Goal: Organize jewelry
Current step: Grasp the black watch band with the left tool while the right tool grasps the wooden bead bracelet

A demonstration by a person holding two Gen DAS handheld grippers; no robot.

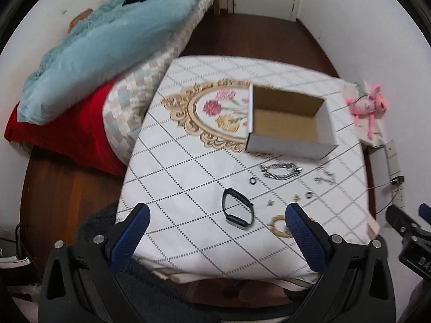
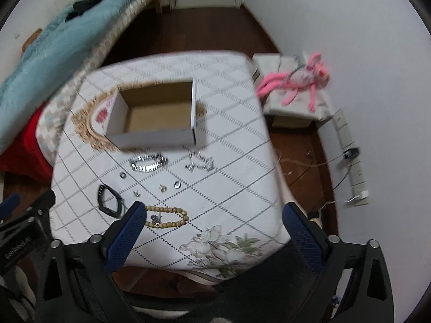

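An open empty cardboard box [image 1: 288,119] [image 2: 157,115] stands on the table's white checked cloth [image 1: 188,177] [image 2: 237,161]. In front of it lie a silver chain bracelet [image 1: 280,171] [image 2: 148,162], a silver necklace [image 2: 200,162], two small rings [image 1: 253,181] [image 2: 123,175], small earrings [image 2: 163,187], a black fitness band [image 1: 237,211] [image 2: 110,200] and a wooden bead bracelet [image 2: 167,216] [image 1: 278,226]. My left gripper [image 1: 216,211] is open above the near table edge, the band between its fingers. My right gripper [image 2: 214,211] is open beside the bead bracelet.
Pillows, blue [image 1: 102,51], checked and red [image 1: 62,134], are piled left of the table. A pink plush toy [image 2: 299,79] lies on a grey box at the right. A power strip [image 2: 350,156] with cables lies on the wooden floor by the wall.
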